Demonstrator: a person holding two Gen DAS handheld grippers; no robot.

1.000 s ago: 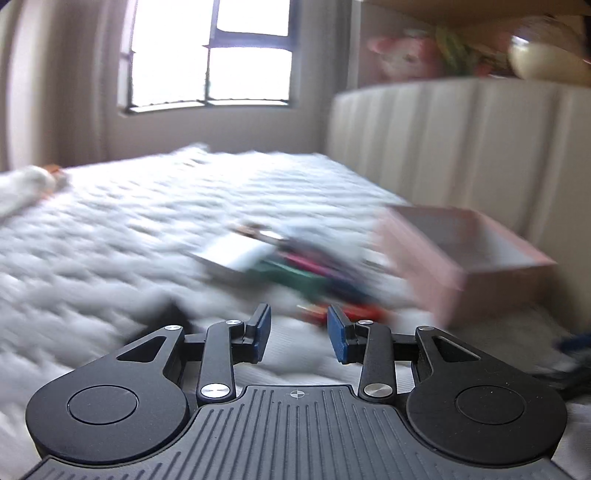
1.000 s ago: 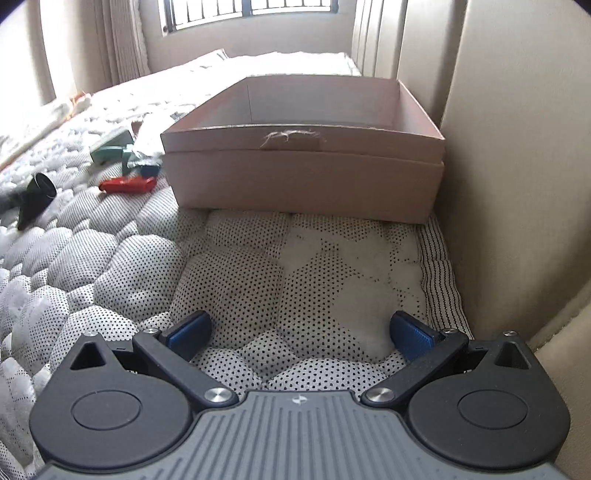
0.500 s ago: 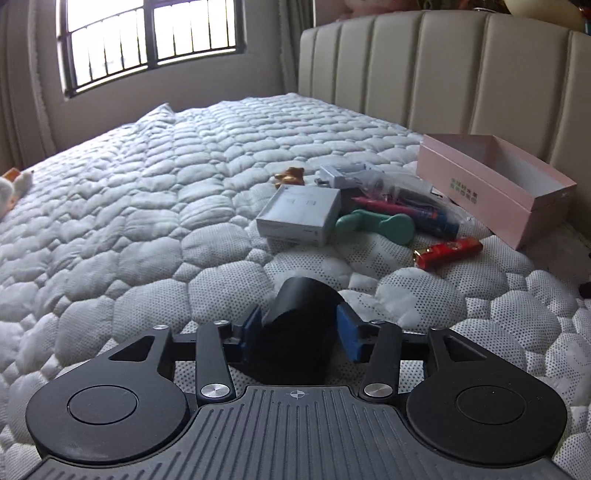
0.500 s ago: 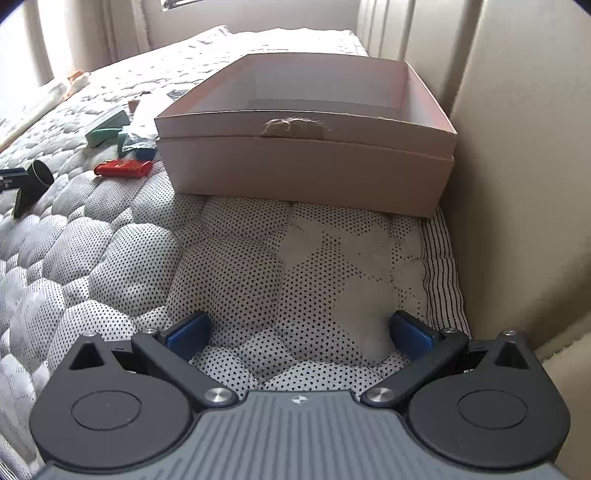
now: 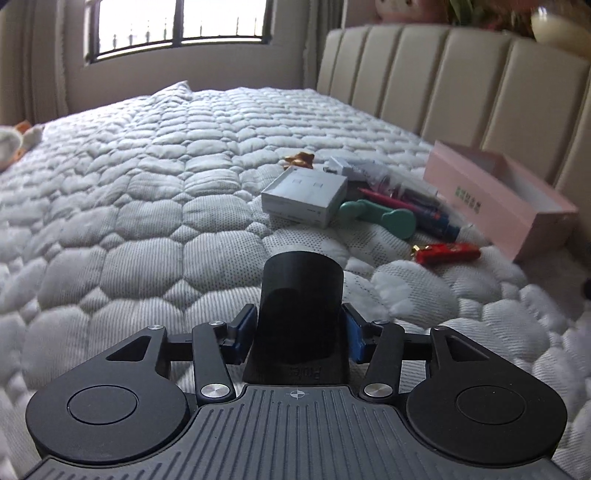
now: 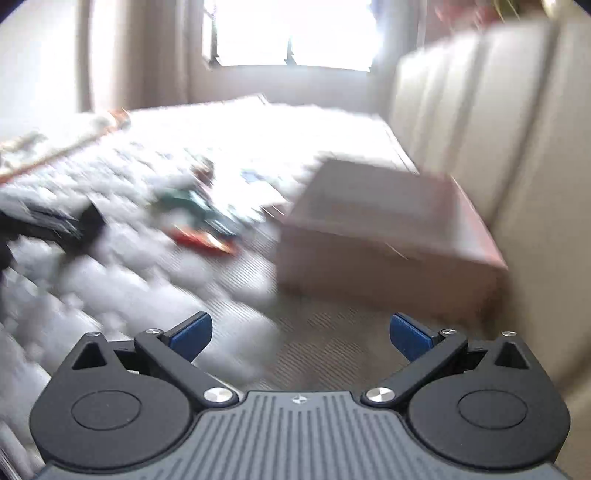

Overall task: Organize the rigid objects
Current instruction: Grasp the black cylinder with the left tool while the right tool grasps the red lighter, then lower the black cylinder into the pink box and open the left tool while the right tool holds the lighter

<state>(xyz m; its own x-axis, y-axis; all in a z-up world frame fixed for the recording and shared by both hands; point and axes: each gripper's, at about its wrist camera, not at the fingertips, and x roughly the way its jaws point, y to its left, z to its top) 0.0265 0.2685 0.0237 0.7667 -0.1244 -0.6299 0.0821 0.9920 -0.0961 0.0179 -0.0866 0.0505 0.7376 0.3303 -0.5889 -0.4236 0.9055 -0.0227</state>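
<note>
A black tapered tube (image 5: pixel 301 288) lies on the quilted mattress (image 5: pixel 129 221), right between the blue pads of my left gripper (image 5: pixel 299 328). Its jaws are opening and stand close on either side of the tube. Beyond it lie a white box (image 5: pixel 306 194), a teal object (image 5: pixel 380 216), a bag of pens (image 5: pixel 410 199) and a red item (image 5: pixel 448 253). An open pink box (image 5: pixel 495 192) sits by the headboard. The right wrist view is blurred: my right gripper (image 6: pixel 301 332) is open and empty, above the mattress in front of the pink box (image 6: pixel 388 236).
The padded beige headboard (image 5: pixel 461 81) runs along the right behind the pink box. A small brown item (image 5: pixel 299 159) lies past the white box. A soft toy (image 5: pixel 14 140) rests at the far left edge. A window (image 5: pixel 177 26) is at the far wall.
My left gripper swung left, came down to the black tube and widened around it. My right gripper rose and tilted up, so the pink box now sits farther off and blurred.
</note>
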